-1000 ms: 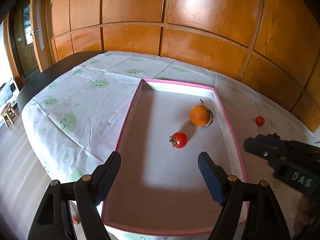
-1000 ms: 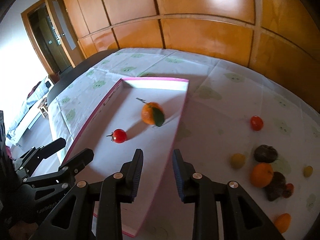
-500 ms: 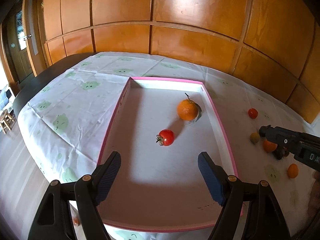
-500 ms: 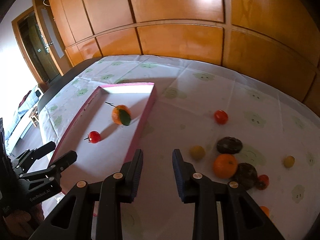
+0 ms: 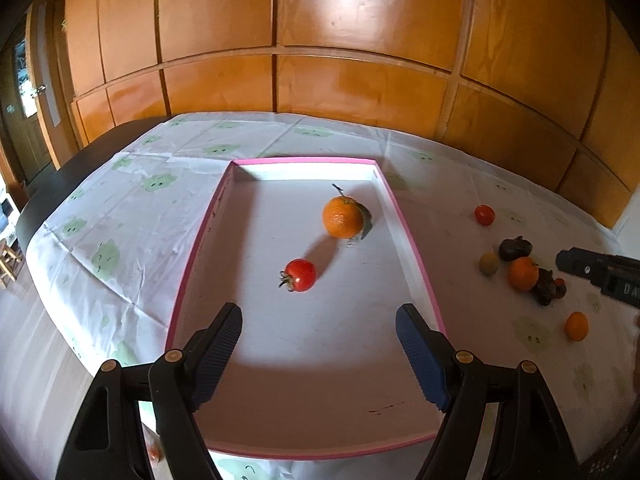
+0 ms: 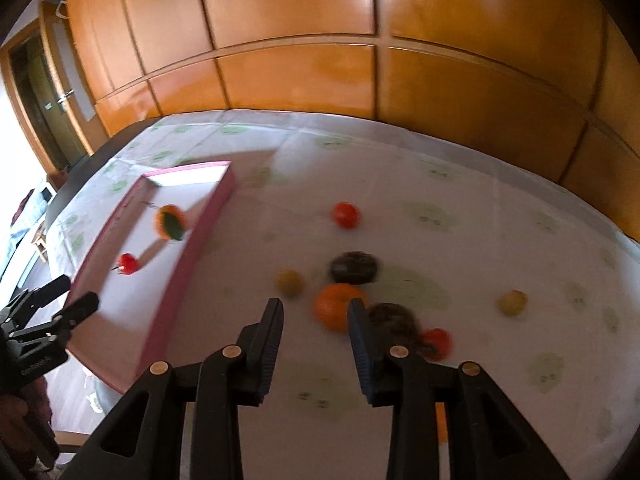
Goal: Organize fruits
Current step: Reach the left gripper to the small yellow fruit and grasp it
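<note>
A pink-rimmed white tray (image 5: pixel 412 256) holds an orange with a leaf (image 5: pixel 342 217) and a red tomato (image 5: pixel 301 275). My left gripper (image 5: pixel 319 338) is open and empty above the tray's near end. My right gripper (image 6: pixel 315 322) is open and empty, hovering over the cloth just short of a loose orange (image 6: pixel 335 306). Around it lie a red tomato (image 6: pixel 346 215), two dark fruits (image 6: pixel 354 267), a yellow-green fruit (image 6: pixel 289 282), another yellow fruit (image 6: pixel 512 302) and a small red fruit (image 6: pixel 437 342). The tray also shows in the right wrist view (image 6: pixel 200 236).
The table wears a white cloth with green prints (image 5: pixel 120 216). Wooden wall panels (image 5: pixel 360 40) stand behind it. A small orange fruit (image 5: pixel 576 325) lies at the right. The right gripper's tip (image 5: pixel 592 266) shows at the right edge of the left wrist view.
My right gripper has swung right from the tray toward the loose fruit pile and opened wider. My left gripper has turned slightly right and stays open over the tray.
</note>
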The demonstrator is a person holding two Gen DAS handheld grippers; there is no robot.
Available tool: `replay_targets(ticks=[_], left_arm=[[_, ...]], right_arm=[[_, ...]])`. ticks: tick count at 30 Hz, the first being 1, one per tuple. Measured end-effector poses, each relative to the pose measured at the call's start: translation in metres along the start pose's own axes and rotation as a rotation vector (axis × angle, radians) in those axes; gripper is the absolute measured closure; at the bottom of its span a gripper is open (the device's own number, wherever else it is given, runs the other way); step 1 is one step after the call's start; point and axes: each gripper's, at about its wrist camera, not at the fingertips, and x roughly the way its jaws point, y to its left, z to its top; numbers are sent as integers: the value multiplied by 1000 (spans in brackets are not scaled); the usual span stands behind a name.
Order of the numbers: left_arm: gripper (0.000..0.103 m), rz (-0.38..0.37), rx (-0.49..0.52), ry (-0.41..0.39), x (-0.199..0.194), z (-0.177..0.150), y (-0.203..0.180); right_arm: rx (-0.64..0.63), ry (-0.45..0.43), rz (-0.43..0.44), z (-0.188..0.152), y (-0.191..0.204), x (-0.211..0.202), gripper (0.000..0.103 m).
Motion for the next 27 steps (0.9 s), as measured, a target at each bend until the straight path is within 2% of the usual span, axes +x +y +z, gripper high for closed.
replay_targets(ticks=[10,14,17,19,21,23,27], left_arm=[[24,-52,39,3,-3,5,-17],[26,-95,82,14,-4,7,-31],[31,-144,148,18,-5,13,-51],[43,-174,199,33,-1,18,-67],[58,-219,222,61,5,24,-80],[64,-270,246,100,16,30,-95],[65,-297,285,163,43,42,-125]], right_arm=[[220,-8,-172,-1,-124,-15,68],[379,17,-182,-18,-169,-9,68],[446,20,-156,-21,-182,-11,68],[447,14,-153,-20,-183,-13,68],[443,15,-140,-20,-181,-13,68],[431,11,-130,-18,-178,-12,68],[421,0,-116,-15,-174,-14,68]])
